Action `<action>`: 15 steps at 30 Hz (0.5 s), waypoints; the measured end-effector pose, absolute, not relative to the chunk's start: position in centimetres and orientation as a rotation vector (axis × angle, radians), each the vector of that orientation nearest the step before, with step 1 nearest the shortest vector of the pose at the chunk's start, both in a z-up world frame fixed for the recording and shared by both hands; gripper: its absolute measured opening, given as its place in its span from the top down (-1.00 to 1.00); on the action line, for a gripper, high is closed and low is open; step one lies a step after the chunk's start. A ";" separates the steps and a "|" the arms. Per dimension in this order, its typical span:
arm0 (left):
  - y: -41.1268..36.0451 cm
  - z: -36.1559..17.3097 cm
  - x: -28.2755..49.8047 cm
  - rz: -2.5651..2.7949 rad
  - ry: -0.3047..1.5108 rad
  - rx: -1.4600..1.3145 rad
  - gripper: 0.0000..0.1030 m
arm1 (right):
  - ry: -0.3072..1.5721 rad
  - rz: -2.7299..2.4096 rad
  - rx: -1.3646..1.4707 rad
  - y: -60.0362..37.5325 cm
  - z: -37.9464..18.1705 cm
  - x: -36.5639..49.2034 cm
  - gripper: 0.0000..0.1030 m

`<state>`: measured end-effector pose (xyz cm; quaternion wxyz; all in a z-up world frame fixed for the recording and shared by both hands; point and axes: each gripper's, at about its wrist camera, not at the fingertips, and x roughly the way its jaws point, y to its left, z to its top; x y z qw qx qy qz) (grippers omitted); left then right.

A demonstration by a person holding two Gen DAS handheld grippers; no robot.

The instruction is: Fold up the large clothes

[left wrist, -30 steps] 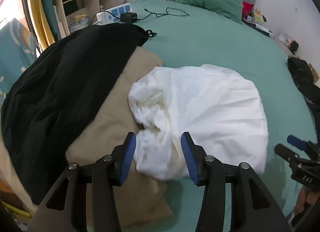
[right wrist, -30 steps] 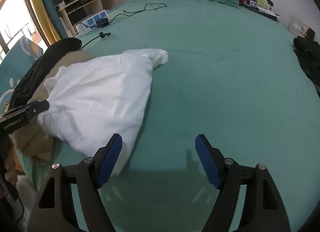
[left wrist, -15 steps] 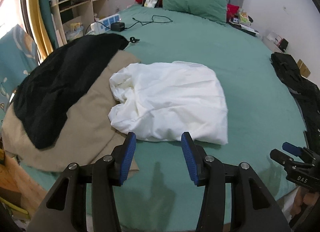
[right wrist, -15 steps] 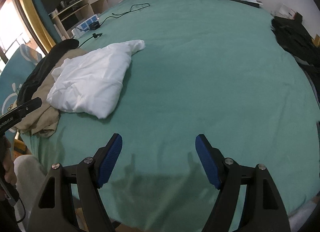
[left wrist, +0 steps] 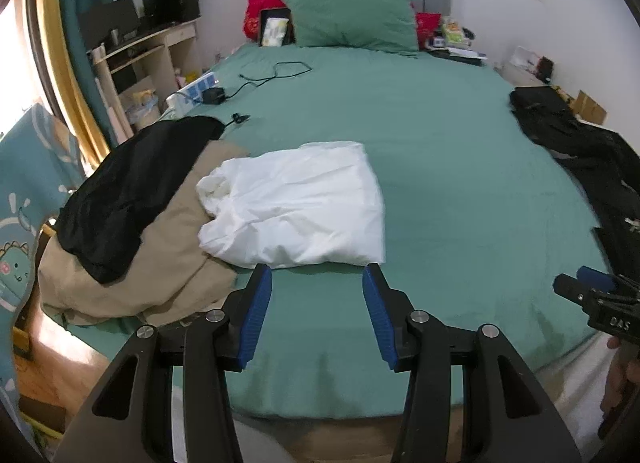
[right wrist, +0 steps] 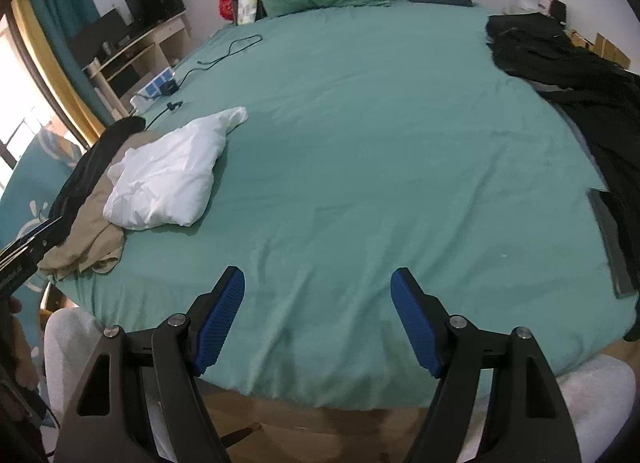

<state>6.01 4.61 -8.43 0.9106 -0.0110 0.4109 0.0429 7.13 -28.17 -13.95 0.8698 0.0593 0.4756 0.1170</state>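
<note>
The white garment (left wrist: pixel 296 207) lies folded in a loose bundle on the green bed (left wrist: pixel 440 167), its left edge resting on a tan garment (left wrist: pixel 132 283) topped by a black garment (left wrist: pixel 132 187). The left gripper (left wrist: pixel 316 315) hovers level just before the bundle, jaws apart, holding nothing. The right gripper (right wrist: pixel 318 323) hangs over the bed's near edge, jaws wide, empty. More dark clothes (right wrist: pixel 580 75) lie at the right.

Left gripper (left wrist: pixel 317 309) jaws apart, empty; folded white garment (left wrist: pixel 296 207) on green bed (left wrist: pixel 460 167), overlapping tan garment (left wrist: pixel 132 279).
</note>
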 end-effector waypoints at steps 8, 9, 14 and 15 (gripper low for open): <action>1.9 -5.1 4.6 -0.004 0.785 -0.029 0.03 | 0.918 0.218 0.123 -30.9 -10.6 5.3 -0.46; 1.7 -4.5 4.3 -0.005 0.763 -0.028 0.03 | 0.905 0.215 0.122 -31.1 -10.1 5.2 -0.46; 0.6 -1.8 3.3 0.003 0.674 -0.003 -0.19 | 0.840 0.191 0.115 -32.5 -7.2 4.3 -0.47; 0.5 -1.1 3.0 -0.001 0.651 -0.008 -0.27 | 0.825 0.187 0.112 -32.7 -6.6 4.1 -0.47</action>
